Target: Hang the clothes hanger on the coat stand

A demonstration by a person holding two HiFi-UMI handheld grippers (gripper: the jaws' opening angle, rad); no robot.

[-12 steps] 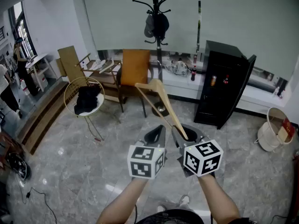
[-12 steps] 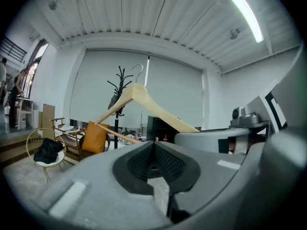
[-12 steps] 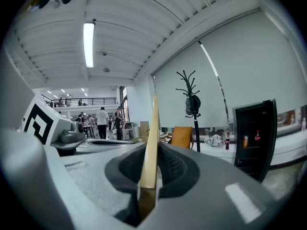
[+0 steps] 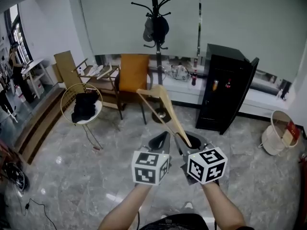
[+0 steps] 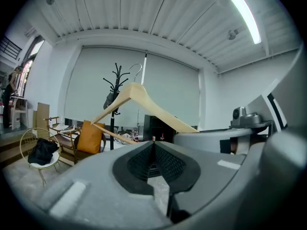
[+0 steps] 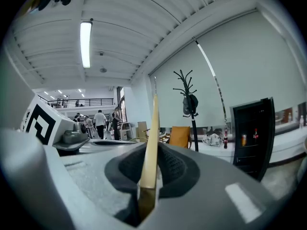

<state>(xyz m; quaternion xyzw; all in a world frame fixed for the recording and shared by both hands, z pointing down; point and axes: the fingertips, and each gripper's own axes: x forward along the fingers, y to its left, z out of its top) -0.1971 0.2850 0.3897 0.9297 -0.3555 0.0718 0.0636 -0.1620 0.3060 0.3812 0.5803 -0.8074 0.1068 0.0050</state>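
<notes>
A black coat stand point(image 4: 154, 13) rises at the far wall with a dark cap hanging on it. I hold a wooden clothes hanger point(image 4: 163, 107) out in front of me, tilted up towards the stand, its metal hook at the far end. My right gripper point(image 4: 184, 142) is shut on the near end of one hanger arm point(image 6: 152, 143), which stands upright between the pads. Beside it on the left, my left gripper point(image 4: 160, 140) is shut with nothing in it, its pads point(image 5: 165, 159) pressed together. From the left gripper view the hanger point(image 5: 139, 97) crosses in front of the stand point(image 5: 113, 87).
An orange chair point(image 4: 133, 73) stands just left of the stand's base, and a black cabinet point(image 4: 225, 92) with its door ajar stands to the right. A round gold wire table point(image 4: 82, 107) with black cloth is at left, a white basket point(image 4: 276, 135) at right. People stand in the far background.
The room has slid a little to the left in the head view. Both grippers and the hanger keep the same pose in front of me.
</notes>
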